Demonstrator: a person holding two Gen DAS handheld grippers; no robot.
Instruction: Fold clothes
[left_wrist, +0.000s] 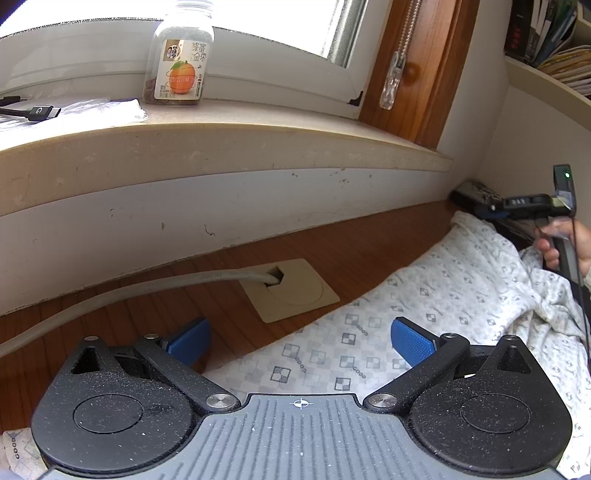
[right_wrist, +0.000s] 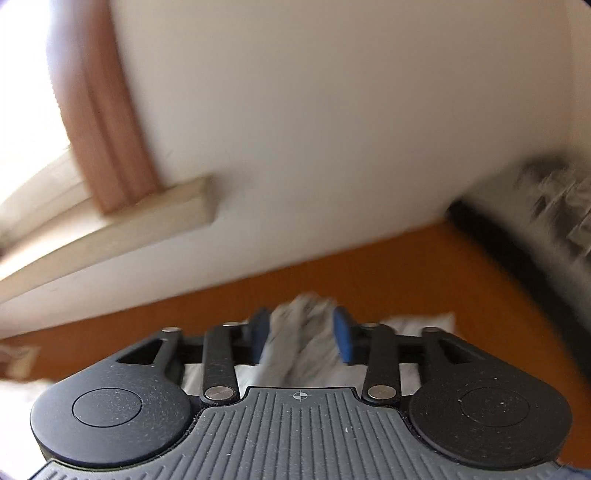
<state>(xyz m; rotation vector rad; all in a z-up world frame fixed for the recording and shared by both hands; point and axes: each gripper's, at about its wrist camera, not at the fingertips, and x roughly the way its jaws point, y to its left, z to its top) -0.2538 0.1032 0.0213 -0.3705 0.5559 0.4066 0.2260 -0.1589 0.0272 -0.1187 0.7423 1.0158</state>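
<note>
Gripping a bunched fold of the white grey-checked cotton garment (right_wrist: 303, 332) in my right gripper (right_wrist: 303, 334), ready to carry it over; my left gripper (left_wrist: 301, 341) hovers agape above the cloth spread on the brown wooden desk (left_wrist: 332, 254), steadying nothing yet.

White checker-printed garment (left_wrist: 424, 306) lies rumpled on the wooden desk (left_wrist: 332, 240).

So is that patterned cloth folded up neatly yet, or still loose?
Still loose. The patterned cloth lies spread across the wooden desk, rumpled into a heap at the right, with no tidy fold visible.
</note>
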